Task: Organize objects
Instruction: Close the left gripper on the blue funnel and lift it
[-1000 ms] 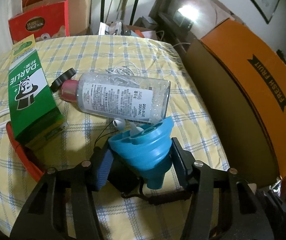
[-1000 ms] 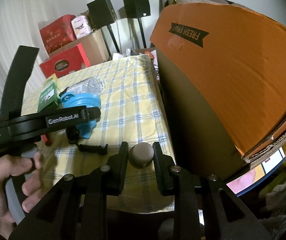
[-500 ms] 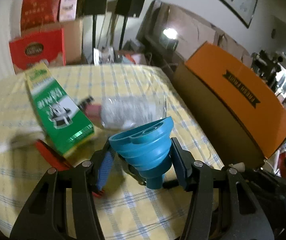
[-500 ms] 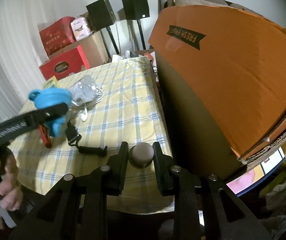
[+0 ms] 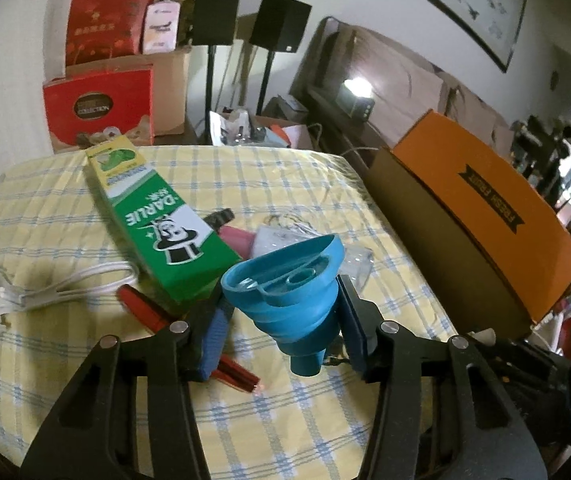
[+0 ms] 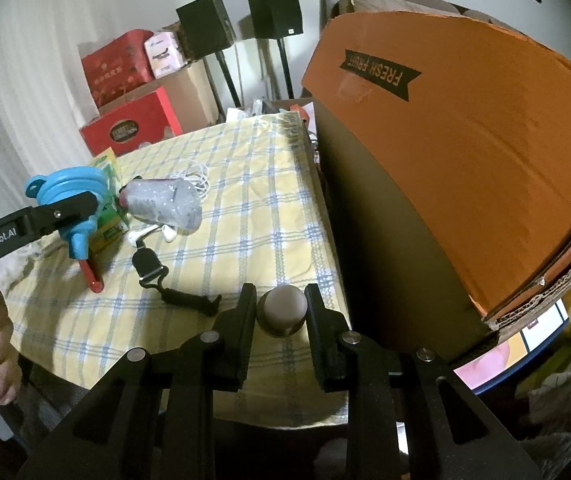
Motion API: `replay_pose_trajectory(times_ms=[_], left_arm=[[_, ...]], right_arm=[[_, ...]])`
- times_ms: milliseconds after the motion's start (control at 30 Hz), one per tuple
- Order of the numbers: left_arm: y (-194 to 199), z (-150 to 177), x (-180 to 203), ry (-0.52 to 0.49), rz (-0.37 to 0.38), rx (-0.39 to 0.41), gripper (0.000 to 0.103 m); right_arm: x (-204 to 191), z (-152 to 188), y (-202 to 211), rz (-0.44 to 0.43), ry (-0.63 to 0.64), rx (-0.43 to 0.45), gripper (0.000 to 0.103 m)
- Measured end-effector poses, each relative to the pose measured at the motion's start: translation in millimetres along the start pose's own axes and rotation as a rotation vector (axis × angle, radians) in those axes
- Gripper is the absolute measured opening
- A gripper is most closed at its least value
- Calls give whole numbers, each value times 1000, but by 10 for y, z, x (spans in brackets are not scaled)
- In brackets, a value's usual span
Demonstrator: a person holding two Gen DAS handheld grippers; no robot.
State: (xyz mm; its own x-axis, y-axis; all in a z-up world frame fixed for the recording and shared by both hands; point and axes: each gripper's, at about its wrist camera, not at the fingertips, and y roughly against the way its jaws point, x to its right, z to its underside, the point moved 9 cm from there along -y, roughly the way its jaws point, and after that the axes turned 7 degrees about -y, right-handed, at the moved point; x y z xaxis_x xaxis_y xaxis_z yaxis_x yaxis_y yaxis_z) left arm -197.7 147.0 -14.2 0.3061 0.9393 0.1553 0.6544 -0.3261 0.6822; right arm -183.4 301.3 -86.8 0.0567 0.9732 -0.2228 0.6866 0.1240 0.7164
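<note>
Desk: yellow checked cloth (image 5: 293,184), strewn with a green Darlie box (image 5: 157,220), clear bottle (image 6: 163,204), white earphones (image 6: 153,234), black strap (image 6: 173,288).
Left tool (image 5: 281,320): has just been closing, clamped on a blue funnel (image 5: 289,292), lifted above the desk.
Right tool (image 6: 281,312): clamped on a grey ball (image 6: 283,304).
Room: orange fruit carton (image 6: 465,152) beside the desk; speakers (image 5: 217,12) and red boxes (image 5: 99,104) behind.

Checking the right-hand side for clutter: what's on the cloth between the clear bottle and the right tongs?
In the right wrist view, white earbuds lie beside the clear bottle, then a black clip with strap nearer the right tongs, which hold a grey ball.
</note>
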Motion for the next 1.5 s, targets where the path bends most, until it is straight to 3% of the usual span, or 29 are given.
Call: replay_pose_trajectory(times_ms=[367, 400, 433, 800, 1067, 1200, 1333, 1500], left_arm=[[121, -43, -138, 23, -42, 29, 40], [134, -46, -146, 26, -43, 34, 39], [142, -49, -152, 29, -42, 36, 29], [123, -18, -186, 56, -19, 27, 29], [185, -73, -100, 3, -7, 55, 31], [277, -113, -111, -27, -28, 101, 32], [349, -124, -197, -75, -116, 131, 33], [411, -139, -252, -33, -50, 136, 33]], right_arm=[[-37, 1, 19, -12, 9, 6, 24], [-43, 1, 19, -13, 11, 6, 24], [-45, 2, 17, -14, 11, 6, 24], [-49, 15, 9, -16, 18, 1, 24], [-57, 30, -4, -15, 20, -3, 24], [-54, 35, -6, -15, 20, -3, 24], [-59, 27, 7, -12, 31, 7, 24], [-70, 26, 3, -11, 36, 10, 24]])
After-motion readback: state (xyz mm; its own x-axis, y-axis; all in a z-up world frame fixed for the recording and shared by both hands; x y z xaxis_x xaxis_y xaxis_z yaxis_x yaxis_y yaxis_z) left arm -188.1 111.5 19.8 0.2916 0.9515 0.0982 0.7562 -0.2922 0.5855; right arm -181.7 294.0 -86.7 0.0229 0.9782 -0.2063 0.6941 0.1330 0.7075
